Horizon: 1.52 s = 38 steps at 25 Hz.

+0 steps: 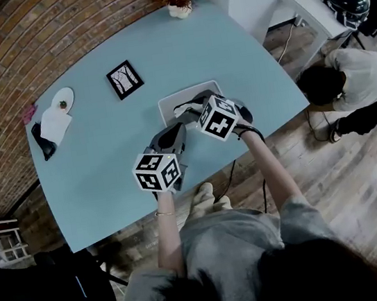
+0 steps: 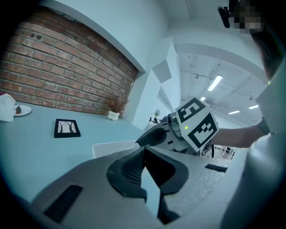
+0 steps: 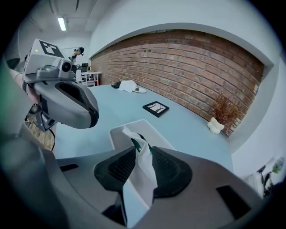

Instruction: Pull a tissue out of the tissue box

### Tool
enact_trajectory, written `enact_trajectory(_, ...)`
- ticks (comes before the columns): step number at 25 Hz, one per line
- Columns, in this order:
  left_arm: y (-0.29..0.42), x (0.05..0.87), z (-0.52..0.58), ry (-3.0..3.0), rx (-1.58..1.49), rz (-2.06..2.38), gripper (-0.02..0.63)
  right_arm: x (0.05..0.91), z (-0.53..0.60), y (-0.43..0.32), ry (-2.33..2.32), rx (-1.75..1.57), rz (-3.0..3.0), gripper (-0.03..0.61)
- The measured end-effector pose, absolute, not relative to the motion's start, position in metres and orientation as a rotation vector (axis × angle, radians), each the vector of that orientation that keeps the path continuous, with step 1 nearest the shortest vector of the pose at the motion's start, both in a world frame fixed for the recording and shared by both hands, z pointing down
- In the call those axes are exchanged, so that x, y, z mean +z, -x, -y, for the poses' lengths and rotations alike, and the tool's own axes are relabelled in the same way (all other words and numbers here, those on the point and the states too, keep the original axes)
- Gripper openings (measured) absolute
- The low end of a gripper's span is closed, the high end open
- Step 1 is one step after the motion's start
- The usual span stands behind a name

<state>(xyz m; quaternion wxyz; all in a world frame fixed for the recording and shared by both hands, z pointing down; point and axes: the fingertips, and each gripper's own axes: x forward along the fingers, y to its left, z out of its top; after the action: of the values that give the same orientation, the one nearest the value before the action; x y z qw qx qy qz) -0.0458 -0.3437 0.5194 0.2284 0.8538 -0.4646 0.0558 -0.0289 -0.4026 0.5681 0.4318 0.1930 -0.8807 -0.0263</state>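
Tissue: white sheet standing up out of the slot of the tissue box and rising between the jaws of the right gripper. The jaws stand apart and the pads are not pressing on it. The box is pale, set on the blue table, with nothing holding it down. Left gripper: closed and empty, short of the box. Risks:
- a pinch on too little paper, so the sheet slips or tears
- the unheld box lifting or sliding with the pull
- the following sheet dragged out as well
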Motion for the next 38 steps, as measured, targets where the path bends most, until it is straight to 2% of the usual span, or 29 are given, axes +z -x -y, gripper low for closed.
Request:
enact_trajectory(7,0.047,0.522,0.345,-2.336,0.156,1.283,0.003,0.576,0.406,0.027,-0.490,-0.059,2.168,0.087)
enact_trajectory(9,0.046,0.524,0.344,-2.333,0.159,1.285,0.003,0.578,0.407,0.025,-0.493,-0.083,2.157,0.039)
enact_trajectory(12,0.046,0.526,0.343,-2.330,0.165,1.286,0.003,0.580,0.408,0.023,-0.495,-0.109,2.142,0.014)
enact_trajectory(38,0.050,0.508,0.344,-2.374,0.146,1.297,0.003,0.550,0.416,0.024,-0.556,-0.178,2.145,0.002)
